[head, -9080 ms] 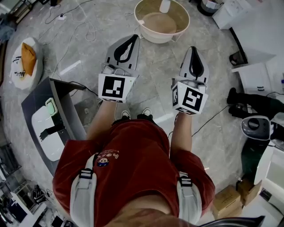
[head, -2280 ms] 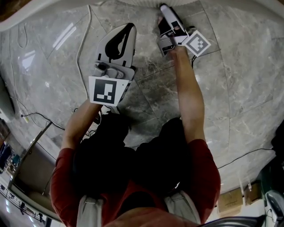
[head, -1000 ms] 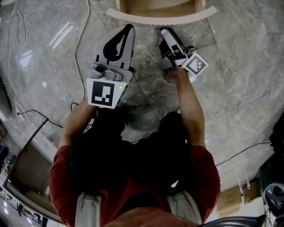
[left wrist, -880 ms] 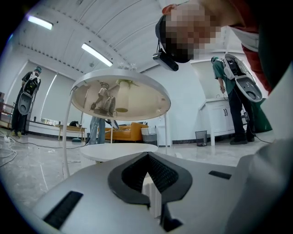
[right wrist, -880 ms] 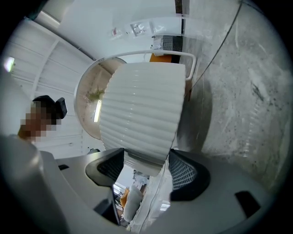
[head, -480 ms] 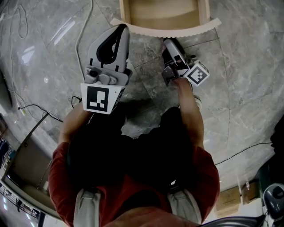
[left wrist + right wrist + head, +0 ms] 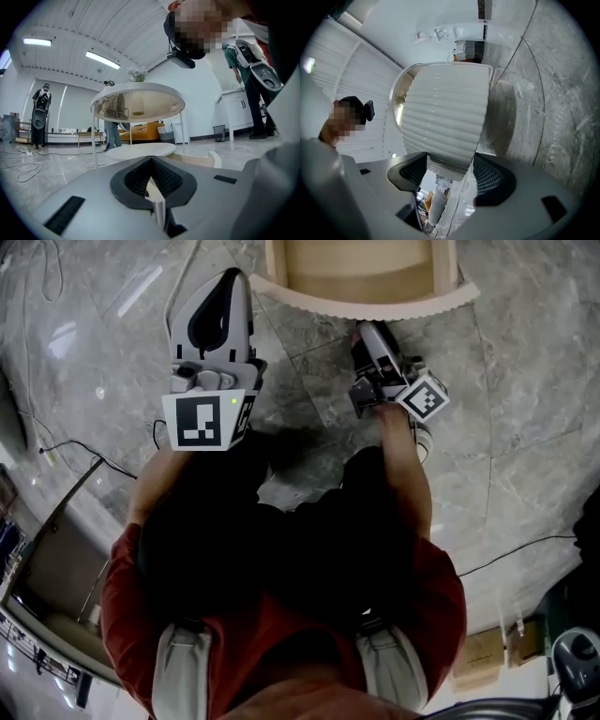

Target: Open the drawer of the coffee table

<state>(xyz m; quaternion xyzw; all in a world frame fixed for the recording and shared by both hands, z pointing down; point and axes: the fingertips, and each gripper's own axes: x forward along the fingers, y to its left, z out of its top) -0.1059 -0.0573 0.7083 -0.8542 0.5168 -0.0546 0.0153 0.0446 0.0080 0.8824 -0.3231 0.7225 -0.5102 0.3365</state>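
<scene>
The coffee table's drawer [image 7: 352, 268] stands pulled out at the top of the head view, a bare wooden box behind a curved white ribbed front [image 7: 375, 306]. My right gripper [image 7: 367, 329] is low by the floor, shut on that ribbed front [image 7: 443, 112]. In the right gripper view the front's edge sits between the two black pads [image 7: 412, 171]. My left gripper [image 7: 228, 277] hangs in the air to the left, shut and holding nothing. The left gripper view shows its jaws [image 7: 152, 180] together, with the round white table [image 7: 138, 93] and the open drawer [image 7: 197, 159] beyond.
Grey marble floor all round. A black cable [image 7: 56, 451] runs along the floor at the left, and a cardboard box [image 7: 492, 662] sits at the lower right. Other people [image 7: 41, 115] stand far behind the table. My shoe [image 7: 422, 437] is close to the right gripper.
The drawer has slid out of the table toward me, drawn by the right gripper holding its front. The left gripper has drifted left and stayed shut.
</scene>
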